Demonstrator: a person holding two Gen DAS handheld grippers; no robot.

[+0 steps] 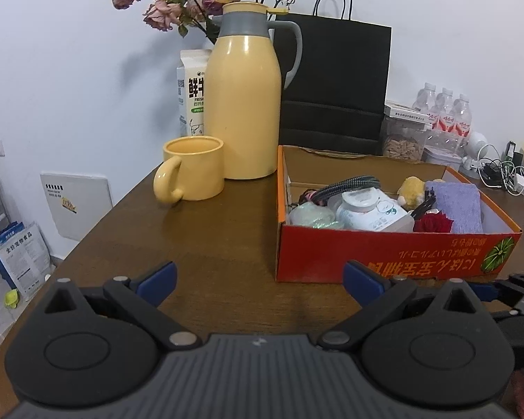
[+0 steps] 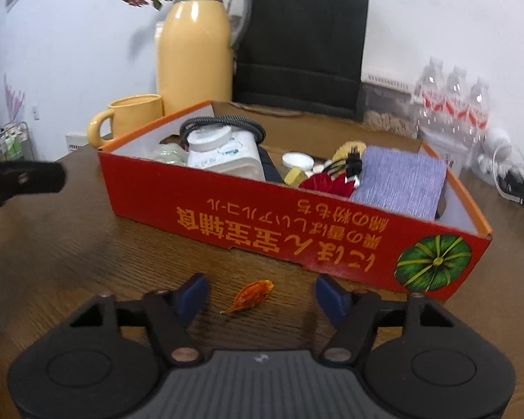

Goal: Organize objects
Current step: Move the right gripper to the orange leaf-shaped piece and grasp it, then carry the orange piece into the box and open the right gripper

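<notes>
Two claws hover over the wooden bench (image 2: 70, 244), jaws apart: right claw (image 2: 258, 295) straddles a dried orange petal (image 2: 249, 295) without touching; left claw (image 1: 260, 279) empty. Beyond, red cardboard box (image 2: 262, 216) holds clutter; yellow mug (image 1: 194, 167), thermos (image 1: 242, 94) behind.

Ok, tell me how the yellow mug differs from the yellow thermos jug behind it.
The mug is short and squat; the thermos jug stands far taller. The mug is open-topped, while the jug is closed by a lid with a grey collar. The mug's handle is yellow, the jug's grey. Both are pale yellow, upright on the wooden table.
</notes>
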